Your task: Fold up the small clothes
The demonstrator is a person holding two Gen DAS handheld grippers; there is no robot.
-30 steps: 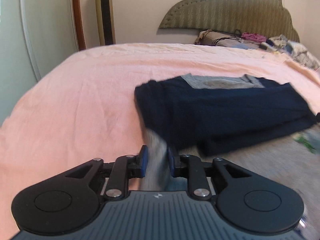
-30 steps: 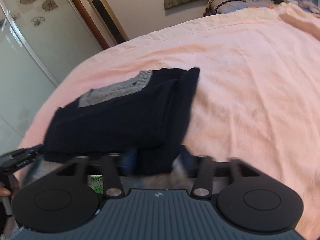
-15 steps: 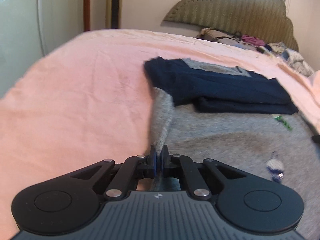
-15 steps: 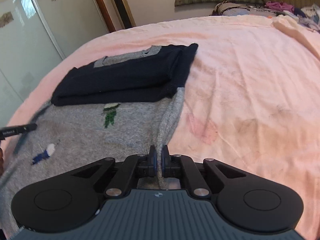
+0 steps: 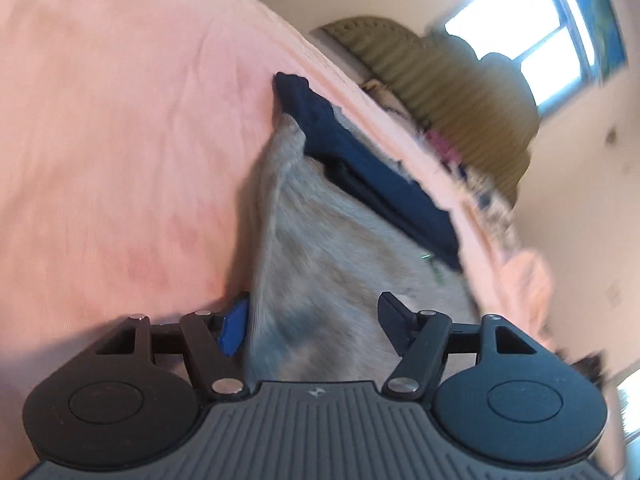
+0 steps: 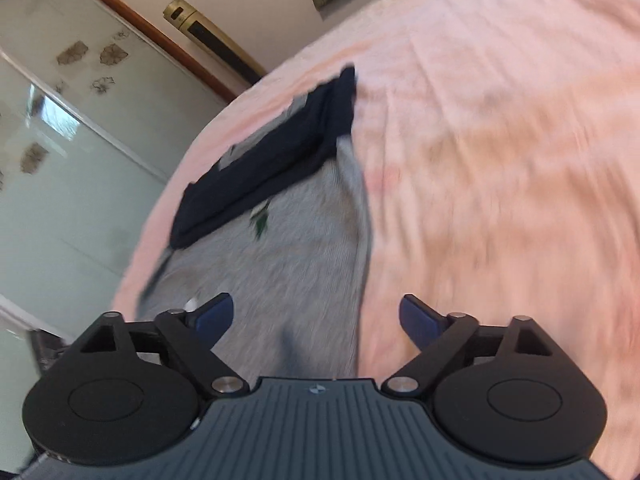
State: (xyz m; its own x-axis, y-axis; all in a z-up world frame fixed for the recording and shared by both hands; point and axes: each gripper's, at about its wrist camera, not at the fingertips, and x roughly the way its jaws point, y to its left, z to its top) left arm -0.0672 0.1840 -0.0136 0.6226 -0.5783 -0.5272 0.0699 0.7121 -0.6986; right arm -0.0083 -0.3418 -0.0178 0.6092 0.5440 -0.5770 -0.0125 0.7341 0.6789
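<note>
The left gripper [image 5: 314, 326] has just been opening; its jaws now stand wide, with the grey garment [image 5: 340, 280] lying under the gap and its folded edge running just beside the blue pad [image 5: 233, 330], no pad pressing on it. The right gripper [image 6: 316, 322] has likewise just spread its jaws wide over the same grey cloth, whose right hem runs away from the gap between the 2 fingers. The garment lies flat on the pink bedsheet [image 6: 500, 160], its long axis running away from both grippers toward its far end, where folded dark navy cloth [image 6: 272, 152] lies crosswise on top. Beyond stand a headboard [image 5: 440, 92] and a frosted wardrobe door [image 6: 80, 140].
</note>
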